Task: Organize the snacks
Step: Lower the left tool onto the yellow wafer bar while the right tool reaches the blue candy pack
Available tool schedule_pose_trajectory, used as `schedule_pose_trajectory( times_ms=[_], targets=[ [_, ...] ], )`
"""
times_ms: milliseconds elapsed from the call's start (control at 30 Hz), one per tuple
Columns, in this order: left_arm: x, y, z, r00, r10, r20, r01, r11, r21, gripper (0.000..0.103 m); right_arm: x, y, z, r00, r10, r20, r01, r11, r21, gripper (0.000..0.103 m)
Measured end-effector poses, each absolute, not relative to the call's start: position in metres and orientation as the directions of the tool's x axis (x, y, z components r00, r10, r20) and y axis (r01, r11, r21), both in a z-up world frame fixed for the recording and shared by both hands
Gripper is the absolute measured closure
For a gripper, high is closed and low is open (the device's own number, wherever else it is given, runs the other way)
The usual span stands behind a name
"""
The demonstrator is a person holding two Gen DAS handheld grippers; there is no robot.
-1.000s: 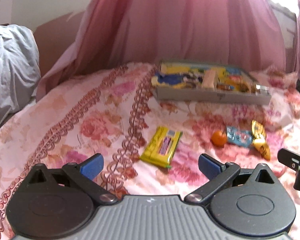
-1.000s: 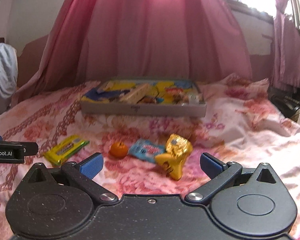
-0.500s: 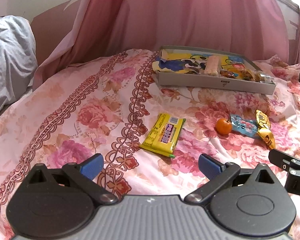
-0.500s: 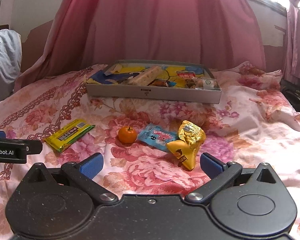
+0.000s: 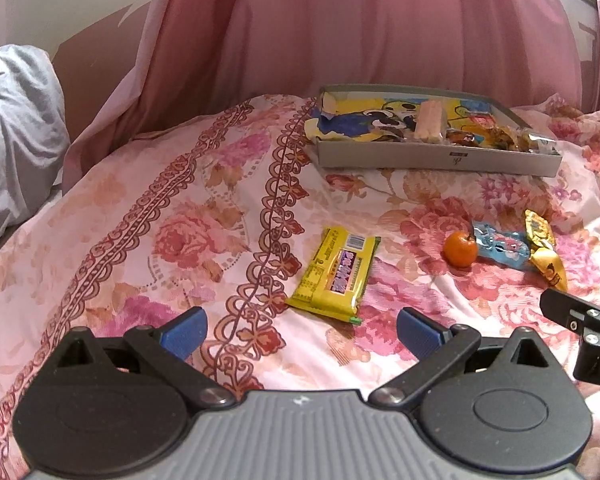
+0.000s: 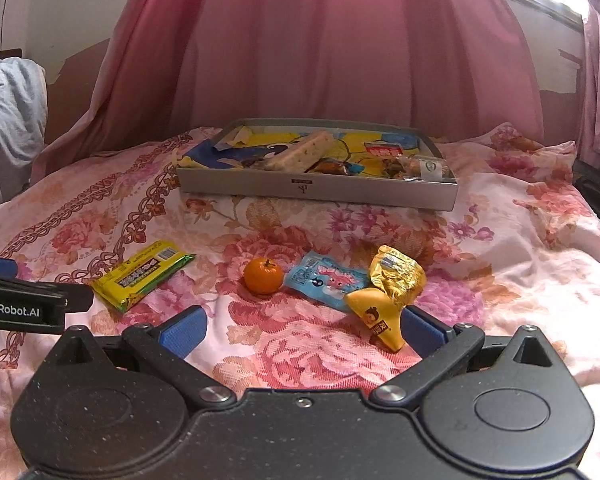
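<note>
Your left tool [image 5: 302, 328] and right tool [image 6: 304, 326] both gape empty over the bed [image 6: 500, 264]: yellow bar [image 5: 336, 274], mandarin [image 6: 263, 276], blue packet [image 6: 326, 280], gold-yellow pouch [image 6: 394, 292] loose before the grey tray [image 6: 320, 194].

My other gripper [image 5: 588, 332] is cut off by the right edge. The small snacks at the tray's [image 6: 320, 194] right end are too jumbled to identify.

Three snack packets [image 6: 142, 275], one orange [image 6: 263, 275], one tray [image 6: 320, 194].
</note>
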State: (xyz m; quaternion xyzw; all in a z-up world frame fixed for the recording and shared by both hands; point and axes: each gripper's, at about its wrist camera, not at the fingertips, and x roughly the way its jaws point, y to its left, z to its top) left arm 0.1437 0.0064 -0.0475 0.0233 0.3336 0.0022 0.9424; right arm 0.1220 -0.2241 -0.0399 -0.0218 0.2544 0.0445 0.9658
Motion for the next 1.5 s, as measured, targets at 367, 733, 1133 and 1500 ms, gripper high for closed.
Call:
schedule_pose_trajectory(
  times_ms=[367, 733, 1133, 1500],
  targets=[
    [0.169, 0.006, -0.053, 0.783, 0.044, -0.620, 0.022, 0.995, 0.098, 0.000, 0.135, -0.223, -0.045, 0.867, 0.079, -0.493, -0.111, 0.993, -0.036, 0.001],
    [0.195, 0.001, -0.062, 0.795, 0.012, -0.607, 0.091, 0.986, 0.138, 0.000, 0.157, -0.212, -0.055, 0.858, 0.140, -0.494, -0.217, 0.971, -0.102, 0.001],
    [0.220, -0.003, -0.077, 0.771, -0.029, -0.636, 0.154, 0.978, 0.142, 0.000, 0.190, -0.200, -0.073, 0.818, 0.212, -0.535, -0.317, 0.942, -0.111, 0.002],
    [0.227, -0.009, -0.081, 0.785, -0.060, -0.616, 0.193, 0.969, 0.152, 0.000, 0.218, -0.198, -0.085, 0.806, 0.232, -0.545, -0.357, 0.924, -0.135, 0.006]
  ],
)
